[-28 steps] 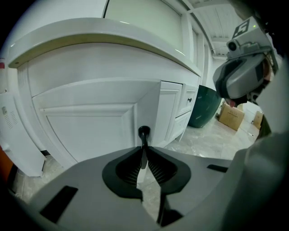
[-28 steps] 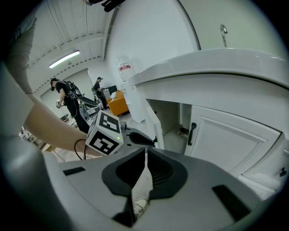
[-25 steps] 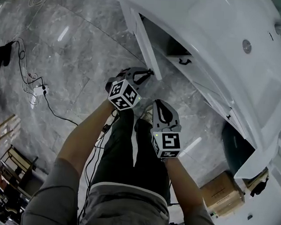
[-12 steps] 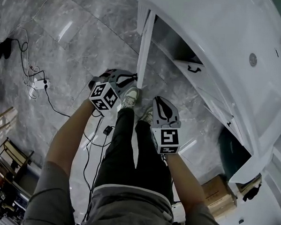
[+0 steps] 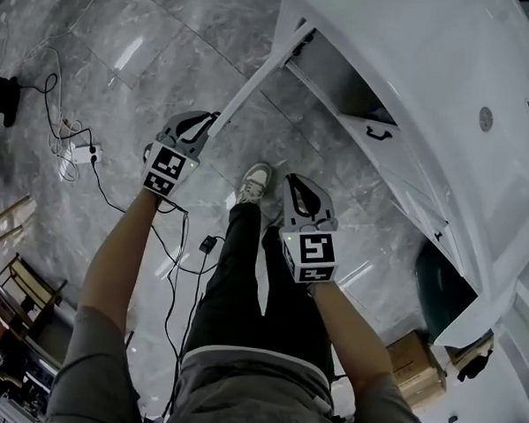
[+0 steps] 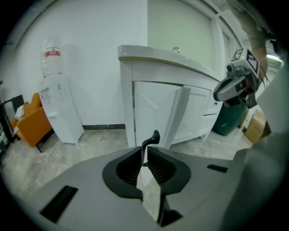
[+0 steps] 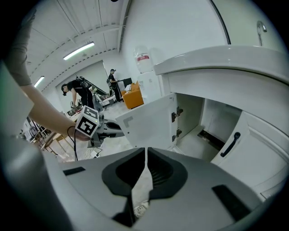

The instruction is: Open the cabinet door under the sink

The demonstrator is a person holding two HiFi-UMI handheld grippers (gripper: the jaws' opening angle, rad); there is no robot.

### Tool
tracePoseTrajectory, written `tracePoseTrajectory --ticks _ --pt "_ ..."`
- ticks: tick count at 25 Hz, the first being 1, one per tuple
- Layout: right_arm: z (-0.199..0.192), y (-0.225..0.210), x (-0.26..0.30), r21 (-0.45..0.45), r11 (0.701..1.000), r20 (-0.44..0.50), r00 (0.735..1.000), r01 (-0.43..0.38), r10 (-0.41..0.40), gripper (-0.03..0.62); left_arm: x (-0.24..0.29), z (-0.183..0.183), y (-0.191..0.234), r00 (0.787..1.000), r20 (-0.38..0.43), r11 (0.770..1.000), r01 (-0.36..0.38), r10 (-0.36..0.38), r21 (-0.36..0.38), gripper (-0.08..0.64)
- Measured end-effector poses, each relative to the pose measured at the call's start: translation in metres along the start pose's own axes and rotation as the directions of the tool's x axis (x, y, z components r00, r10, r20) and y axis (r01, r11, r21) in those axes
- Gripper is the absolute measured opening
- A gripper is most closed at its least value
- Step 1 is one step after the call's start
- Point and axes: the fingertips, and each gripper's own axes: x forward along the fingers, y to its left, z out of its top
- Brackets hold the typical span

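Under the white sink [image 5: 432,56], we hold the flat white cabinet door [image 7: 144,121] swung wide.
Our outstretched left gripper [image 6: 145,163] tilts downward, jaws closing on the slim, curved black door handle [image 6: 151,139]; our right gripper [image 7: 145,157] hangs near our leg, jaws pressed together, empty.

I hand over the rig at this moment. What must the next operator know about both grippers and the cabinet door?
Left gripper: fingers closing on the black handle of the cabinet door, with the handle between them.
Right gripper: shut, empty, touching nothing.
Done: the door stands wide open and the cabinet's inside shows.
To do: probably only release the handle. The neighbouring door is shut.
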Motion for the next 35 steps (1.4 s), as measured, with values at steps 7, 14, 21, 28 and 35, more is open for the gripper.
tracePoseTrajectory --ticks 7,14,21,28,35 --pt "0.009 -0.016 -0.009 -0.019 0.999 0.011 0.999 0.044 -0.044 0.037 -0.030 -0.008 0.015 0.998 -0.018 0.997 -0.057 0.056 -0.043 0.051" --pt "0.042 -0.024 -0.031 -0.049 0.996 0.042 0.997 0.074 -0.072 0.037 -0.049 0.019 -0.012 0.999 -0.012 0.995 -0.035 0.034 -0.095 0.051" --pt "0.079 -0.054 -0.075 -0.011 0.991 0.084 0.988 0.131 -0.129 0.037 -0.081 0.070 -0.039 0.999 0.025 0.986 -0.043 0.048 -0.159 0.038" --pt "0.119 -0.061 -0.133 -0.036 0.987 0.130 0.980 0.159 -0.153 0.035 -0.118 0.146 -0.049 0.991 0.120 0.987 -0.041 0.060 -0.154 0.034" --pt "0.162 -0.059 -0.199 -0.039 0.982 0.212 0.962 0.183 -0.171 0.035 -0.155 0.234 -0.056 0.975 0.215 0.999 -0.047 0.051 -0.025 0.032"
